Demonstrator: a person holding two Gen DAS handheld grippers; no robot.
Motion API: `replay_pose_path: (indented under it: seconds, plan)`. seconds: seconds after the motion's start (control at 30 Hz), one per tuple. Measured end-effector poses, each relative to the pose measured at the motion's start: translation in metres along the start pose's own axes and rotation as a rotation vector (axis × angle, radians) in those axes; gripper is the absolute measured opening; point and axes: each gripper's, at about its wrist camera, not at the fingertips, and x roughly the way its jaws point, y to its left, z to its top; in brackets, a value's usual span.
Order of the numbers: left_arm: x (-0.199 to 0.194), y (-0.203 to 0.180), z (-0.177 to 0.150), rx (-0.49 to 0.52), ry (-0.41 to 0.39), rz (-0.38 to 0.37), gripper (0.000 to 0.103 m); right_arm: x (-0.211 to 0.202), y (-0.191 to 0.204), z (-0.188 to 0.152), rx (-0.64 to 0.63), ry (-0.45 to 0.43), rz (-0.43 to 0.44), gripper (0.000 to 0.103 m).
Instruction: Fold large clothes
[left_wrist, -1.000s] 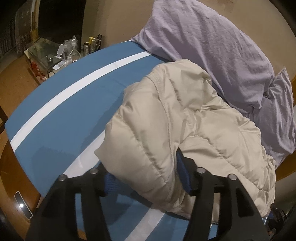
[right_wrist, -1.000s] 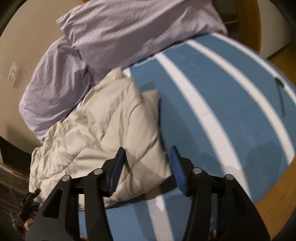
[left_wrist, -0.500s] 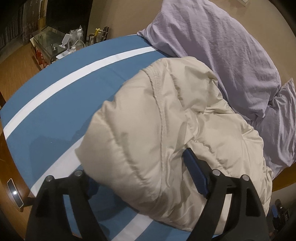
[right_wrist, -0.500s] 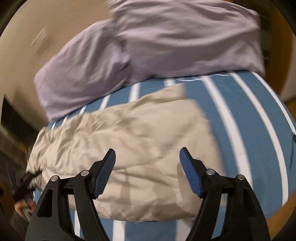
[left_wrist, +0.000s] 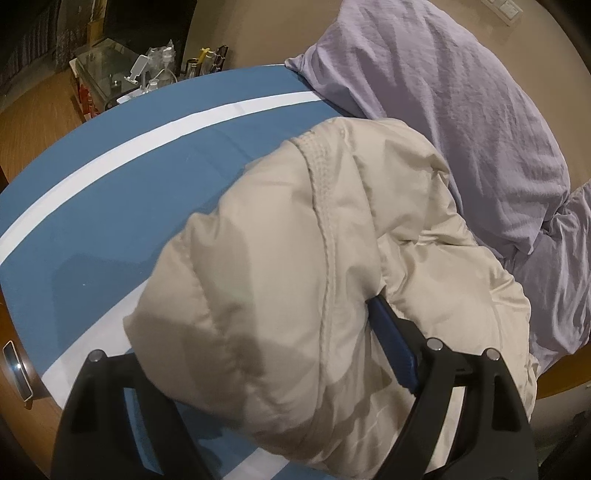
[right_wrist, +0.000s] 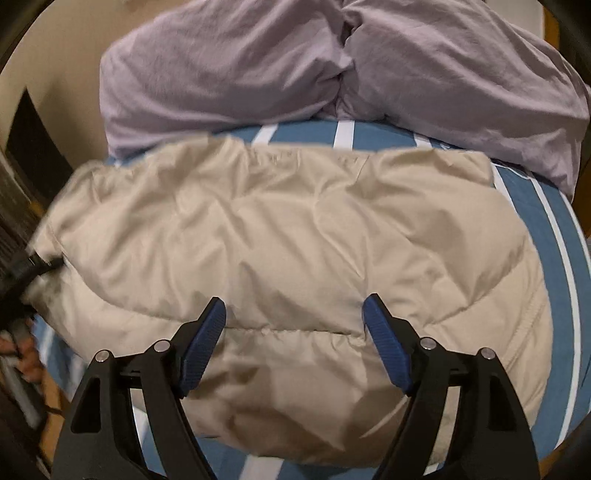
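Blue bedding with white stripes (left_wrist: 110, 206) covers the bed, with two crumpled lilac pillows (right_wrist: 229, 70) at twelve o'clock against the beige wall. My left gripper (left_wrist: 258, 369) has its jaws spread around a thick bunched fold of the puffy beige quilted jacket (right_wrist: 295, 240), which lies across the middle of the bed. My right gripper (right_wrist: 295, 347) hangs over the jacket's six o'clock edge, jaws wide and holding nothing.

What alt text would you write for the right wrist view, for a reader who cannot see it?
The open right gripper hovers over a beige puffer jacket spread on a blue bedsheet with white stripes. Two lilac pillows lie behind the jacket.
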Motion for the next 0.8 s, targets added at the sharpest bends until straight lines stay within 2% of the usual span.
replay_pose_path:
  seconds: [0.07,0.2,0.3,0.43,0.53,0.7,0.8]
  plan:
    - [0.001,-0.001,0.000,-0.005,-0.005,-0.005,0.082,0.014,0.005,-0.006,-0.041,0.017,-0.030,0.081]
    - [-0.002,-0.002,0.001,-0.013,-0.015,-0.013,0.074,0.023,0.010,-0.014,-0.087,-0.018,-0.070,0.083]
    - [-0.005,-0.002,0.002,-0.022,-0.024,-0.025,0.063,0.026,0.009,-0.015,-0.088,-0.022,-0.068,0.083]
    - [-0.011,-0.003,0.004,-0.021,-0.041,-0.057,0.044,0.026,0.009,-0.018,-0.096,-0.036,-0.062,0.084]
    - [-0.019,-0.009,0.006,-0.011,-0.051,-0.090,0.035,0.026,0.009,-0.018,-0.095,-0.039,-0.059,0.084]
    - [-0.040,-0.025,0.012,0.001,-0.080,-0.172,0.031,0.026,0.009,-0.019,-0.100,-0.045,-0.060,0.084]
    - [-0.057,-0.044,0.013,0.041,-0.104,-0.227,0.030,0.026,0.009,-0.020,-0.101,-0.047,-0.063,0.084]
